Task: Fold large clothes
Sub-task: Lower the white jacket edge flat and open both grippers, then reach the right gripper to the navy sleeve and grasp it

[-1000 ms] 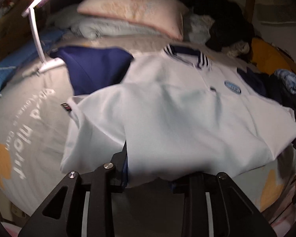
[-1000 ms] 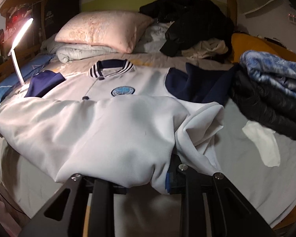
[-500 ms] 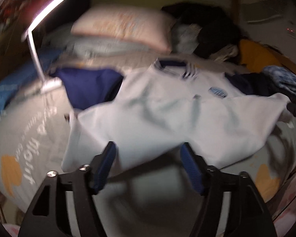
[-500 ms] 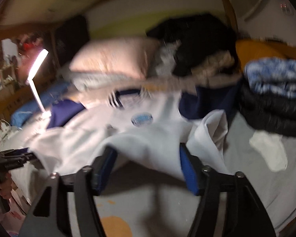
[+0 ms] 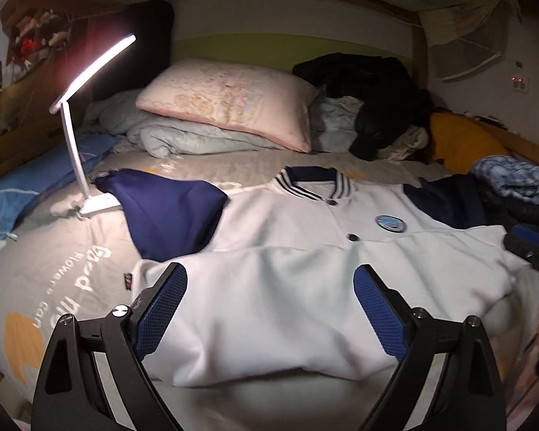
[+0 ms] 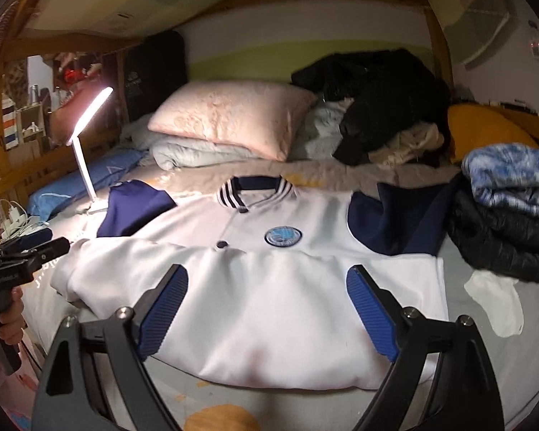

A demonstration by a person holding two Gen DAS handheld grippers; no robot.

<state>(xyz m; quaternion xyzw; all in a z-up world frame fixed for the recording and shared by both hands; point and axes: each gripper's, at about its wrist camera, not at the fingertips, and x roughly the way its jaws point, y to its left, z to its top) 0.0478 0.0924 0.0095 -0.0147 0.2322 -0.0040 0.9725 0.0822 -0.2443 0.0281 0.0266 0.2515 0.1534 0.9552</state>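
Note:
A white varsity jacket (image 5: pixel 287 287) (image 6: pixel 287 287) with navy sleeves, a striped collar and a round blue badge lies on the grey bed sheet (image 5: pixel 54 251), its lower half folded up over the chest. My left gripper (image 5: pixel 269 305) hovers above the folded near edge, jaws still opening, nothing between the blue pads. My right gripper (image 6: pixel 267 305) hovers the same way over the jacket's right part, jaws still opening and empty. Each gripper shows at the edge of the other's view, the right gripper (image 5: pixel 531 248) and the left gripper (image 6: pixel 28 248), each held by a hand.
A lit white desk lamp (image 5: pixel 86 115) stands on the bed at the left. A pink pillow (image 5: pixel 230 97) on a folded quilt and dark clothes (image 5: pixel 370 86) fill the headboard end. Folded garments (image 6: pixel 506 215) and a white sock (image 6: pixel 496 305) lie at the right.
Both grippers were shut on the jacket's hem, then let it go and opened wide. Both rose and tipped up, so more of the bed shows. The folded half now rests on the jacket.

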